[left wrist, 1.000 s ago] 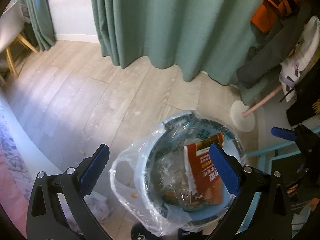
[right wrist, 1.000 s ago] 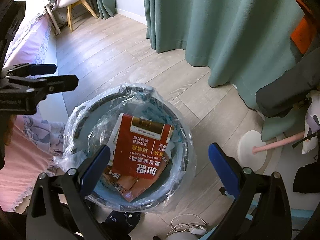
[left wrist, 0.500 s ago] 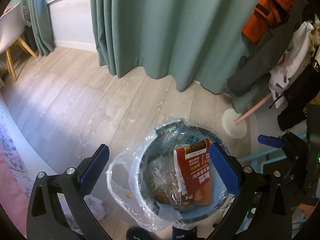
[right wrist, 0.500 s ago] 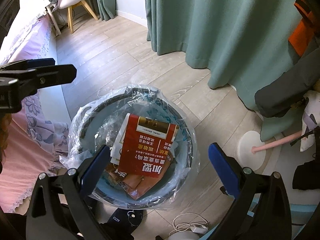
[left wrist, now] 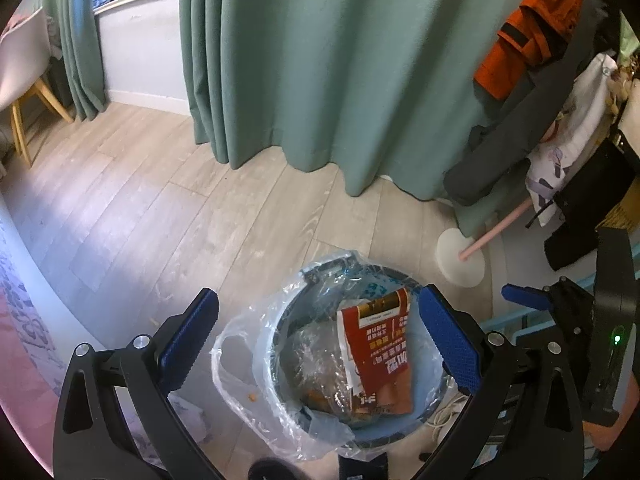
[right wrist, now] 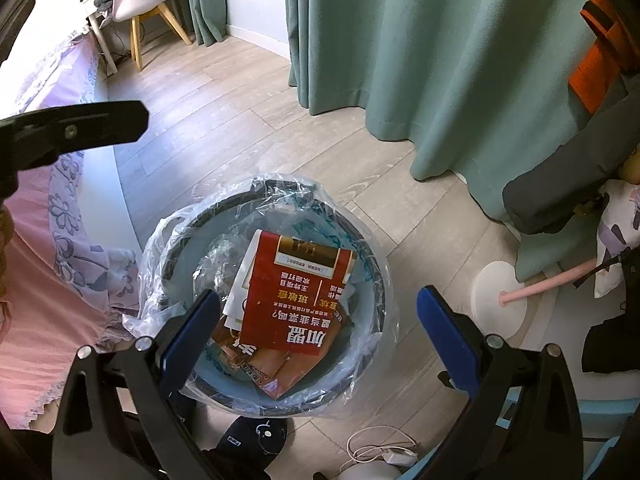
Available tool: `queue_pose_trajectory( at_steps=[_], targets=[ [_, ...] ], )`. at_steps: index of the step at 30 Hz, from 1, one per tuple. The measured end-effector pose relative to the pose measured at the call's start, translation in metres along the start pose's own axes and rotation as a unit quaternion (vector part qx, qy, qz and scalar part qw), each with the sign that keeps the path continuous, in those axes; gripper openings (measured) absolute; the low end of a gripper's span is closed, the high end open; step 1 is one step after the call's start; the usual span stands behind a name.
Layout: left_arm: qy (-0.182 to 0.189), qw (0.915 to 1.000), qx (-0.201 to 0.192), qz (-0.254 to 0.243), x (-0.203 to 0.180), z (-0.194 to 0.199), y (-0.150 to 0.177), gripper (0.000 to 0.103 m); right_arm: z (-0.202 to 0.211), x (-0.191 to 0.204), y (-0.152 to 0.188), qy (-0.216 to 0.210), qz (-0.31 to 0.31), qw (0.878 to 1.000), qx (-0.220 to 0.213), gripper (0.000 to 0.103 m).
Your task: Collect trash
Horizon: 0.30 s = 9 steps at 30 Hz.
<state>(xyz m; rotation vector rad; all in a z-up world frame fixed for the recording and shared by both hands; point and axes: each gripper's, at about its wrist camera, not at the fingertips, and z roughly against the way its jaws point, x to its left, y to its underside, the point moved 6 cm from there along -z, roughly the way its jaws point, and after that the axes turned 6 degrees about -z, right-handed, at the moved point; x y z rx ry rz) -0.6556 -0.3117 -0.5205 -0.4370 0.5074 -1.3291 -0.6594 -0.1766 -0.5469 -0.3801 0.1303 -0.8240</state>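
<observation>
Trash bin (left wrist: 352, 364), left view: lined, full, between and below wide, empty left gripper (left wrist: 318, 346).
Right view: red carton (right wrist: 296, 300) ahead of wide, empty right gripper (right wrist: 318, 344).
Risk: thin liner (right wrist: 168, 240) tearing if pinched unevenly.

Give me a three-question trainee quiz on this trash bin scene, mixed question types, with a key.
1. True or false: the left gripper is holding trash.
2. The red printed pack lies: A) on the floor B) inside the lined trash bin C) on the bed.
3. Fill in: the right gripper hangs above the bin with its jaws ____.

Key: 1 false; 2 B; 3 open.
</observation>
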Motion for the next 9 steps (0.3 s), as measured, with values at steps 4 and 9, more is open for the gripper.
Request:
queue_pose_trajectory(
  at_steps=[4,9],
  targets=[
    [-0.011,0.9999,0.007,-0.003,0.0023,0.0025,-0.0014,0.097,0.0022,0.0007,-0.0019,0.001,-0.002,1.000,-0.002,0.096],
    [-0.024,0.9997,0.009,-0.004,0.0055,0.0065,-0.0035,0.097,0.0042,0.0023,-0.0025,0.003,-0.003,1.000,-0.001,0.096]
  ],
)
